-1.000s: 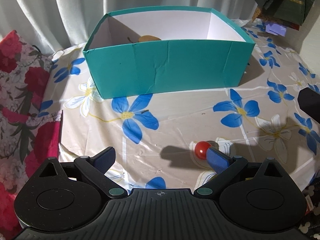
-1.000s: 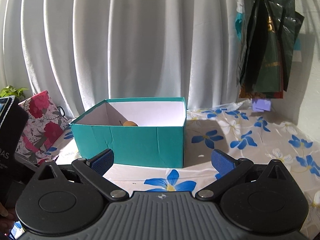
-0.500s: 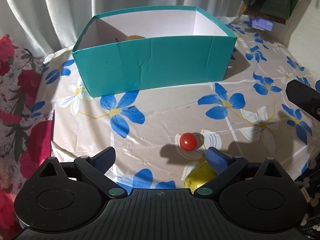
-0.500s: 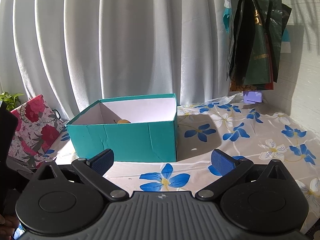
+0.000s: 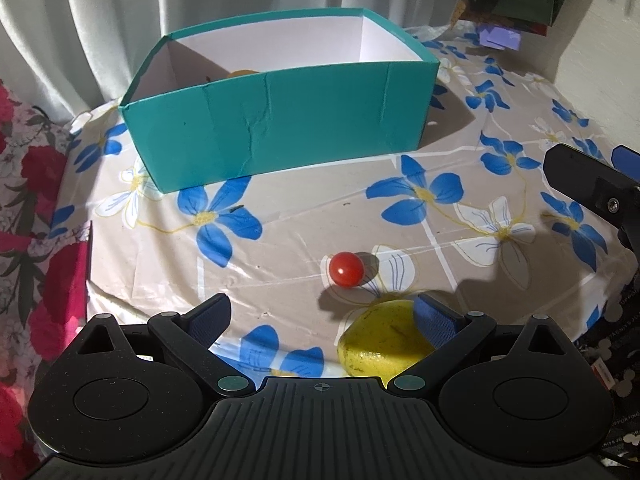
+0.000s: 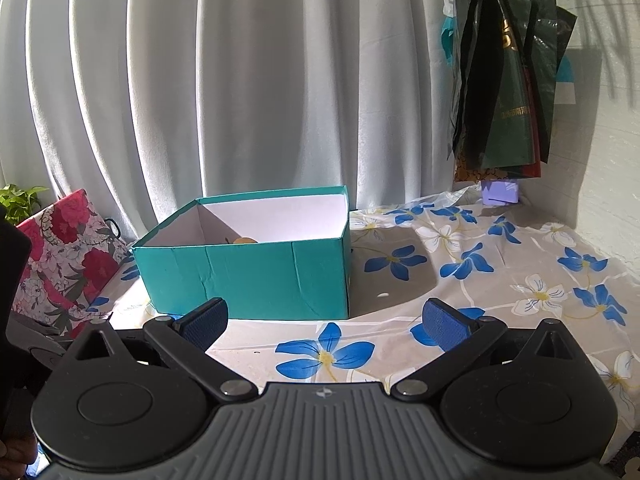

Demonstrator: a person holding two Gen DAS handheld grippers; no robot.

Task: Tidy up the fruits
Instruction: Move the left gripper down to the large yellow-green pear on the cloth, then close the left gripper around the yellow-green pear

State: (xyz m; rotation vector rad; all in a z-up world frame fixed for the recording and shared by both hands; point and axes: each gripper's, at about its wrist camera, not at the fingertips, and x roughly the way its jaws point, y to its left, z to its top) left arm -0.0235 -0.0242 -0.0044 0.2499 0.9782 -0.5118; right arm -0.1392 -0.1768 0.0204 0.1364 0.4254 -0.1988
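Near the table edge, lemon beside tomato.

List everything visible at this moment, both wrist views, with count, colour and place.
Box: 1, teal outside, white inside, back of table.
Orange fruit: 1, inside box, mostly hidden.
Cherry tomato: 1, red, on tablecloth before the box.
Yellow fruit: 1, near table edge, partly behind left claw's finger.
Tablecloth: 1, beige with blue and white flowers.
Floral cushion: 1, red and pink, left of table.
Curtain: white, behind.
Hanging bags: dark green, right wall.
Left claw: open, empty.
Right claw: open, empty.
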